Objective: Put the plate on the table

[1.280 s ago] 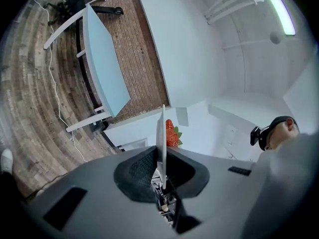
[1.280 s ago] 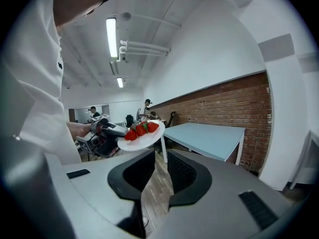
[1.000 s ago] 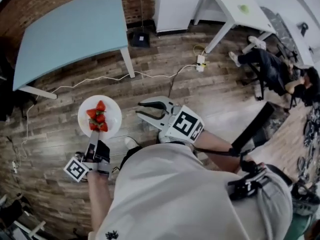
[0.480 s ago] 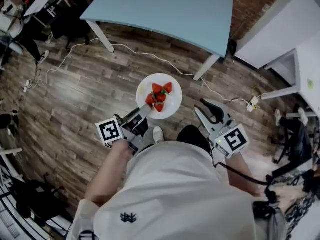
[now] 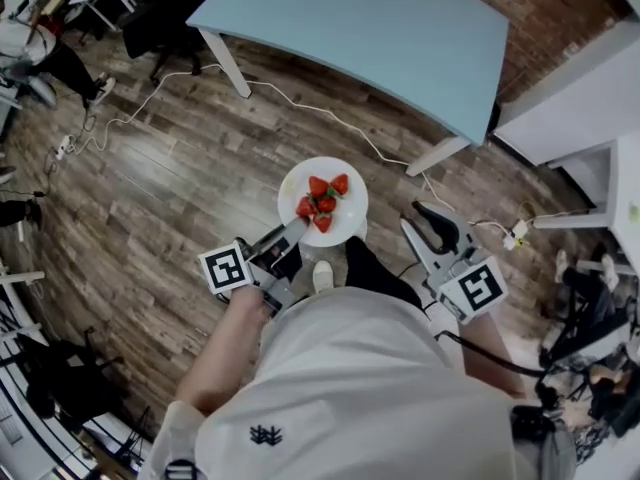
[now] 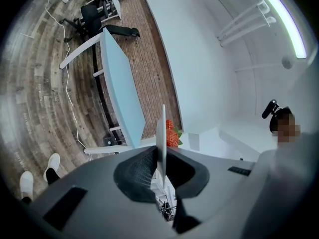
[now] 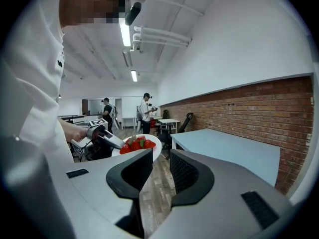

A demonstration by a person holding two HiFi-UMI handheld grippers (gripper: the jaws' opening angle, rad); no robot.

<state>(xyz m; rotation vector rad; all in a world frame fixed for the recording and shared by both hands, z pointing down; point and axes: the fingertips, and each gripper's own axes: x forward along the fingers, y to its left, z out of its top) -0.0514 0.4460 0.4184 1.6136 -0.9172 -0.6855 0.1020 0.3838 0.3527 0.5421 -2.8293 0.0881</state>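
Note:
A white plate [image 5: 296,181] carrying several strawberries [image 5: 323,204] hangs above the wooden floor, short of the light blue table [image 5: 370,28]. My left gripper [image 5: 287,235] is shut on the plate's near rim. In the left gripper view the plate [image 6: 160,133] stands edge-on between the jaws, with strawberries [image 6: 171,132] behind it and the table [image 6: 119,88] beyond. My right gripper [image 5: 432,225] is open and holds nothing, a little to the right of the plate. The right gripper view shows the plate [image 7: 153,144], the left gripper [image 7: 107,137] and the table [image 7: 224,148] past its own jaws [image 7: 160,171].
A white cable [image 5: 300,103] runs across the floor under the blue table to a power strip [image 5: 517,233]. A white table [image 5: 590,88] stands at the right. Chairs and a seated person [image 5: 50,58] are at the upper left. Two people [image 7: 145,106] stand far off.
The person has turned toward the blue table, which now fills the top of the head view. The plate stays in the left gripper; the right gripper stays open beside it.

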